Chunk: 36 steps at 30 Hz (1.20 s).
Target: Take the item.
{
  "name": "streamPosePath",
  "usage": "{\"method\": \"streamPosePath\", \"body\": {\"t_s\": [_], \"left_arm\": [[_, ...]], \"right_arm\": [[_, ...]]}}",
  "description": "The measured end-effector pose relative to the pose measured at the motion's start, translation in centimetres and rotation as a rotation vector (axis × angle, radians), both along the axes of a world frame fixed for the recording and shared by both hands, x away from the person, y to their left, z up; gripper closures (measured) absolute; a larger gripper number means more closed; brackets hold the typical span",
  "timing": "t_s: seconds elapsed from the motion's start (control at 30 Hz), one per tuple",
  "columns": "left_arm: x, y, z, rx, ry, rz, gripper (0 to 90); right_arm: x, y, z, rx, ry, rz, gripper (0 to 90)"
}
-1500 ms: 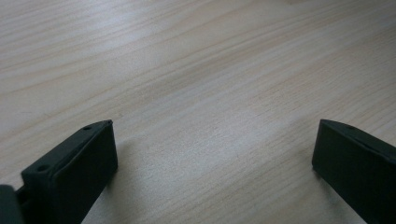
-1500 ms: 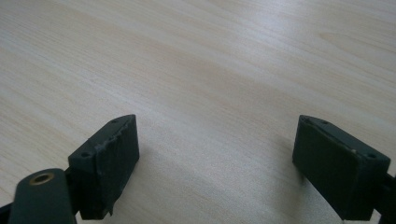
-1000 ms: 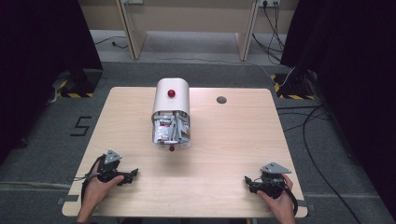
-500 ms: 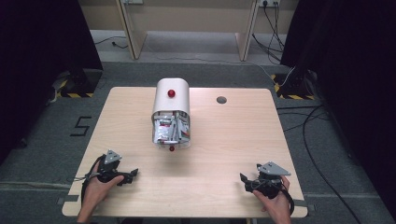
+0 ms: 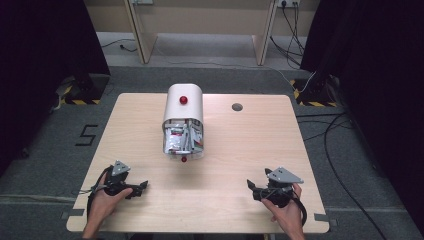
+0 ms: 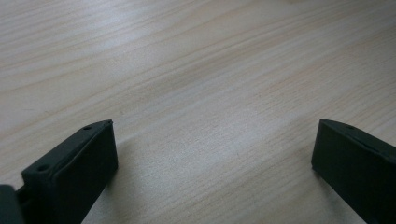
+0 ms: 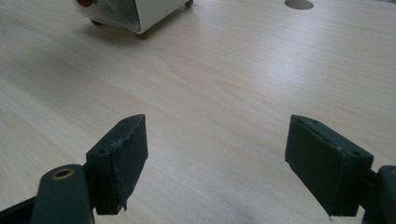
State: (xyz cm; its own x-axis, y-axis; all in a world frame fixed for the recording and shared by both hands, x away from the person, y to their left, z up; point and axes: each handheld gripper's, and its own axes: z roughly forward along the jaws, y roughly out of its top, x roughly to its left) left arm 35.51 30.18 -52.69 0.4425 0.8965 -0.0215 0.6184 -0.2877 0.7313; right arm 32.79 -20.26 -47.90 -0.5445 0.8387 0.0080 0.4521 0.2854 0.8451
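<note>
Pale wood fills the middle of the high view, a table [image 5: 240, 150] standing on grey carpet with dark curtains at both sides of the frame. At its centre I see the white bread-bin-shaped box [image 5: 183, 120], its clear front facing me, packets [image 5: 182, 139] stacked inside and a red knob [image 5: 183, 100] on top; the same box sits at the top left of the right gripper view, well apart from the jaws. My left gripper [image 5: 141, 186] rests at the lower left of the frame and my right gripper [image 5: 251, 186] at the lower right, both low on the table, both with jaws spread wide and empty. Each points inward toward the middle, hands wrapped around the handles, forearms entering from the bottom edge. My worry is the box itself: it looks light, so I judge a one-sided push on the front could slide it away rather than open it, and a careless pinch might crush or spill the packets.
</note>
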Motion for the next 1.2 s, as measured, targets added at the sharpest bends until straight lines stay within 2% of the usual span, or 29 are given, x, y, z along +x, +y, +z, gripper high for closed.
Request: {"method": "streamPosePath", "body": {"t_s": [0.43, 1.2], "left_arm": [[0.0, 0.0, 0.0, 0.0, 0.0, 0.0, 0.0], [0.0, 0.0, 0.0, 0.0, 0.0, 0.0, 0.0]], "right_arm": [[0.9, 2.4, 2.0, 0.008, -0.048, 0.039, 22.9], [1.6, 6.3, 4.9, 0.04, -0.1, 0.121, 24.4]]}}
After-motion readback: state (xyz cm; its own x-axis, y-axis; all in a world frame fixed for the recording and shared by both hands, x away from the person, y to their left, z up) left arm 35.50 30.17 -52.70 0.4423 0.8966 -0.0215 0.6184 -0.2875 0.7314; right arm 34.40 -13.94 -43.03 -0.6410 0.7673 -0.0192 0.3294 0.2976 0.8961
